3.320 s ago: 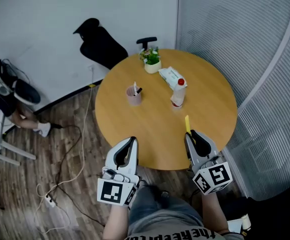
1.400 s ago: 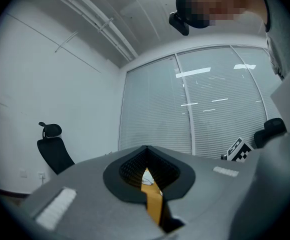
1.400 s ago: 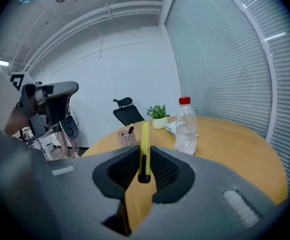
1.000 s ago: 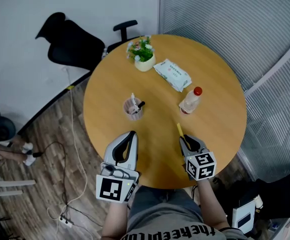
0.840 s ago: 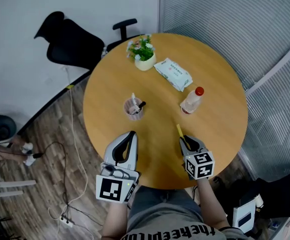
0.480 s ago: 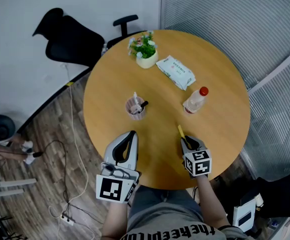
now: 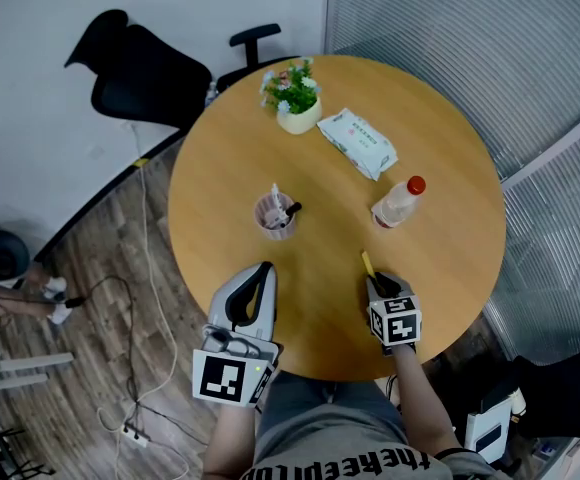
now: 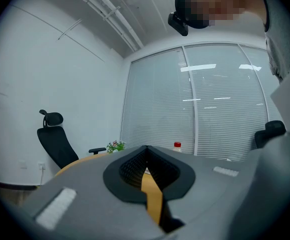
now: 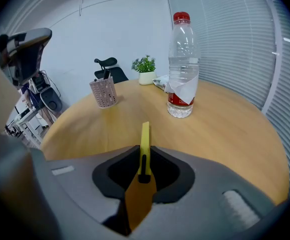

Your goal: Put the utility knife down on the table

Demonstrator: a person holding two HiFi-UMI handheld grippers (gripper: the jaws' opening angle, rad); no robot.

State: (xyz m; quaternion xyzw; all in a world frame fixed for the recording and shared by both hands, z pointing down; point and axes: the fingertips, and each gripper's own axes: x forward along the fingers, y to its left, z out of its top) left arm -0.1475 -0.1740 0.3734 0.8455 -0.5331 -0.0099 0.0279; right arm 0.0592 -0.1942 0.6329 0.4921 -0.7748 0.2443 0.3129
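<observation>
A yellow utility knife (image 9: pixel 144 143) with a black slider sticks out forward between the jaws of my right gripper (image 9: pixel 144 154), which is shut on it. In the head view this right gripper (image 7: pixel 379 284) is over the near right part of the round wooden table (image 7: pixel 440 258), and the utility knife (image 7: pixel 367 264) points away from me toward the bottle. Whether the knife touches the tabletop cannot be told. My left gripper (image 7: pixel 263 271) hovers at the table's near edge, shut with nothing in it. The left gripper (image 8: pixel 145 151) view shows its dark pads meeting at the tips.
A water bottle (image 7: pixel 399 202) with a red cap stands just beyond the knife. A pink pen cup (image 7: pixel 276 215) is at the table's middle, with a potted plant (image 7: pixel 295 98) and a pack of wipes (image 7: pixel 361 143) at the far side. A black office chair (image 7: pixel 145 68) stands behind.
My right gripper has tipped and drawn slightly nearer the table's front edge, still holding the knife. The head view has shifted a little. The left gripper has stayed where it was.
</observation>
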